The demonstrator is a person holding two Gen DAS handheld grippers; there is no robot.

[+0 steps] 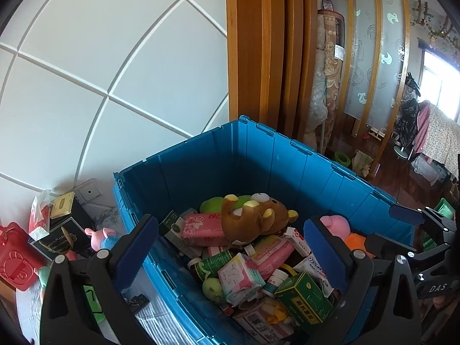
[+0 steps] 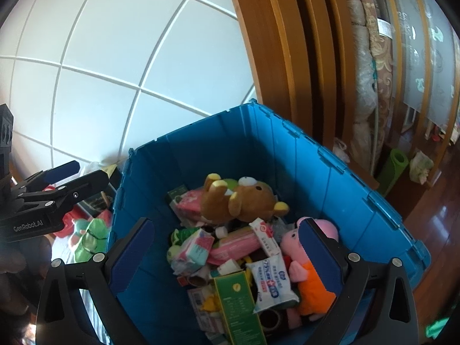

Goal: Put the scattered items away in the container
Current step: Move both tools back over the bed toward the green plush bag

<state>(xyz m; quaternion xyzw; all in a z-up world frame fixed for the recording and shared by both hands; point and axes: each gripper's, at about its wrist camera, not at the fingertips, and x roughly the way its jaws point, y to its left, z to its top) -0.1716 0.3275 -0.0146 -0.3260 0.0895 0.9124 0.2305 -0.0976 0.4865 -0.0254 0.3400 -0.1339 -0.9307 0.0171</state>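
Blue plastic crate (image 1: 258, 155) sits by white panelled wall (image 1: 100, 66), long axis running away toward the wooden door frame (image 1: 258, 46). Inside: brown bear plush (image 2: 241, 198) on top w/ pink wipes pack (image 1: 201, 228), green medicine box (image 1: 304, 299), pink pig plush (image 2: 310, 258) near right wall. Left of crate: red box (image 1: 14, 258), another pig toy (image 1: 102, 237). Left tongs (image 1: 230, 256) and right tongs (image 2: 224, 258) both spread wide over crate, nothing between.

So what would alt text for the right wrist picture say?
A blue bin holds a brown teddy bear, a pink pig toy, wipes and small boxes. The right gripper hangs above it with jaws open and empty.
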